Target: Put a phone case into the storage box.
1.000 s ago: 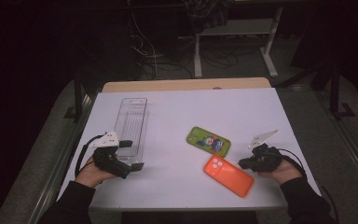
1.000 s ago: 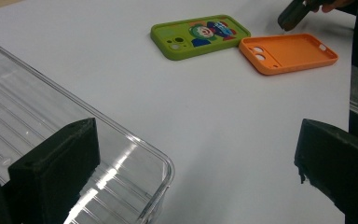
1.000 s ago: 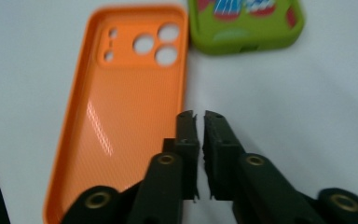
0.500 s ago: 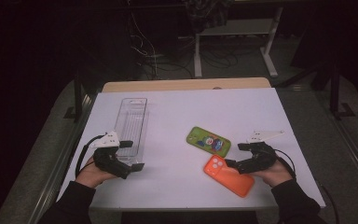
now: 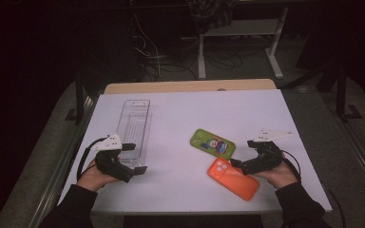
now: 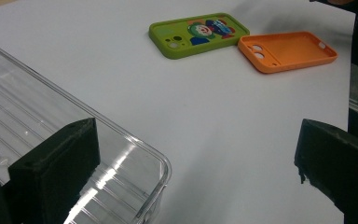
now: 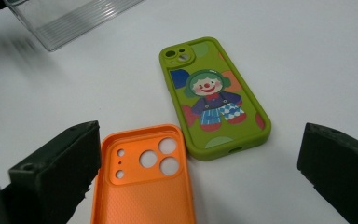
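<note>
Both grippers' jaws gape, gripping nothing; right gripper (image 5: pixel 241 153) nears orange case (image 7: pixel 142 186), probably light, flexible, best pinched at its rim.

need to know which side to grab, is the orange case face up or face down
Open side up: the orange case lies on its back, showing its hollow textured inside and raised rim, with the camera holes cut through.

Light: dim room, bright white tabletop (image 5: pixel 190 109).
Behind: a white desk frame (image 5: pixel 240 47), cables (image 5: pixel 147 42) trailing on floor.
</note>
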The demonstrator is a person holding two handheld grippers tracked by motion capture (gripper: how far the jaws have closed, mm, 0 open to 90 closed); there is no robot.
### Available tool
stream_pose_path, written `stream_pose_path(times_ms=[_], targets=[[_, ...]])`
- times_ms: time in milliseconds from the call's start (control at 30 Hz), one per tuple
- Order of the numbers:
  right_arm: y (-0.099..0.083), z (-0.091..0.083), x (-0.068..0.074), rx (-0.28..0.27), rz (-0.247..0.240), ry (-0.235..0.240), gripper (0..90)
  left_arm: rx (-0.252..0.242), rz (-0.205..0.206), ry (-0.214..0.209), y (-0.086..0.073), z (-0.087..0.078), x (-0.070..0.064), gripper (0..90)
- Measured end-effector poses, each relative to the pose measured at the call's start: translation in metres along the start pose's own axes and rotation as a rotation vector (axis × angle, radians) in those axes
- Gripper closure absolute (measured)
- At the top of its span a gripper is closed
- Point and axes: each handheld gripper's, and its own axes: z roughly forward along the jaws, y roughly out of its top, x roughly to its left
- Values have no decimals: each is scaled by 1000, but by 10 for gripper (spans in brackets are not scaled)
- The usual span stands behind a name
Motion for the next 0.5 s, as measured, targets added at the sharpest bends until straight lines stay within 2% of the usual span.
stream_pose_path(times_ms=[167, 333, 400, 500], targets=[[1, -4, 2, -2, -7, -5, 0, 0, 1, 0, 0, 0, 0, 0], [1, -8, 9, 12, 0, -2, 0, 0, -1, -1, 0, 0, 0, 0], [1, -11, 11, 6, -14, -6, 0, 0, -1, -1, 0, 0, 0, 0], [0, -14, 15, 2, -7, -5, 0, -2, 0, -2, 0, 0, 0, 0]])
